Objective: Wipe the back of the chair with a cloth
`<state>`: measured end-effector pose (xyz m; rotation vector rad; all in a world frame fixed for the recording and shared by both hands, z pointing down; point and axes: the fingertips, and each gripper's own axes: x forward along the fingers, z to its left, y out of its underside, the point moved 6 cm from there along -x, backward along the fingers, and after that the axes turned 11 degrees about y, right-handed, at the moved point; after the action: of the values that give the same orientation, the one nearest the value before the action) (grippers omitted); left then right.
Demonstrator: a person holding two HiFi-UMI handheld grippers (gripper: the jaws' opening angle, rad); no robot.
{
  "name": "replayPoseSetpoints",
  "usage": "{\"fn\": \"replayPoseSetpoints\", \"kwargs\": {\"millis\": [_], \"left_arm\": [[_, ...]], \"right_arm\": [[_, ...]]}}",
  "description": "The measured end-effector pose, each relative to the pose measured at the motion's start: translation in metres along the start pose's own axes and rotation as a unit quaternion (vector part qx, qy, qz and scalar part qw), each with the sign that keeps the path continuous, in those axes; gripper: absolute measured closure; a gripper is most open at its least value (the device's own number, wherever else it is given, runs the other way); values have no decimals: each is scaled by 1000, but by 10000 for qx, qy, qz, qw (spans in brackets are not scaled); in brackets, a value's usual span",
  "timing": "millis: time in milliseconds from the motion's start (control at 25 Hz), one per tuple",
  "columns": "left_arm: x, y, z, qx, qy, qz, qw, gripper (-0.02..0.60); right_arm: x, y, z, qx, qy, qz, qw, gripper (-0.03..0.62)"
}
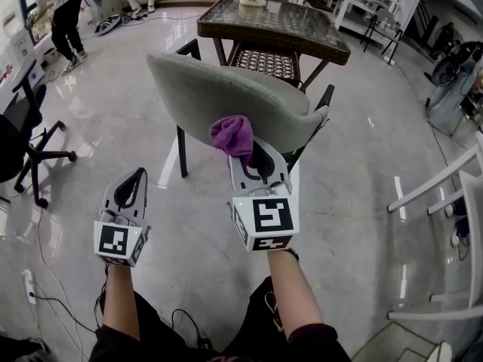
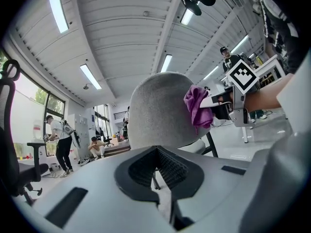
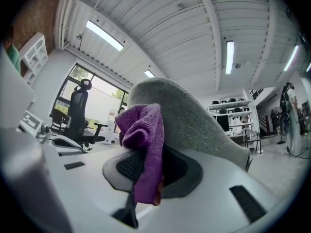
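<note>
A grey upholstered chair (image 1: 219,96) stands with its curved back toward me. My right gripper (image 1: 251,157) is shut on a purple cloth (image 1: 232,136), and the cloth presses against the lower right part of the chair back (image 3: 194,120). In the right gripper view the purple cloth (image 3: 143,144) hangs bunched between the jaws. My left gripper (image 1: 134,183) hangs lower left of the chair, apart from it, shut with nothing in it. The left gripper view shows the chair back (image 2: 160,110) ahead and the cloth (image 2: 197,106) at its right side.
A dark glass-top wicker table (image 1: 272,25) stands right behind the chair. A black office chair (image 1: 23,138) is at the left, white frames (image 1: 445,194) at the right. People (image 1: 64,13) stand and sit at the far left. Cables (image 1: 45,292) lie on the glossy floor.
</note>
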<state>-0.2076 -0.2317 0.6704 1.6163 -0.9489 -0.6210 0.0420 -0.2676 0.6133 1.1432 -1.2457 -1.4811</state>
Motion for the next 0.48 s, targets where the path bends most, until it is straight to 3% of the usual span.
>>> {"fn": "replayPoseSetpoints", "kwargs": {"millis": [280,480], "left_arm": [[22,2,-25,79,178,161,9997,572],[39,0,-51,350,442,298,9980,572]], "right_arm": [[-17,19,-78,79,527,104,9985,503],[-18,34,-137,15,947,262,9952,502]]}}
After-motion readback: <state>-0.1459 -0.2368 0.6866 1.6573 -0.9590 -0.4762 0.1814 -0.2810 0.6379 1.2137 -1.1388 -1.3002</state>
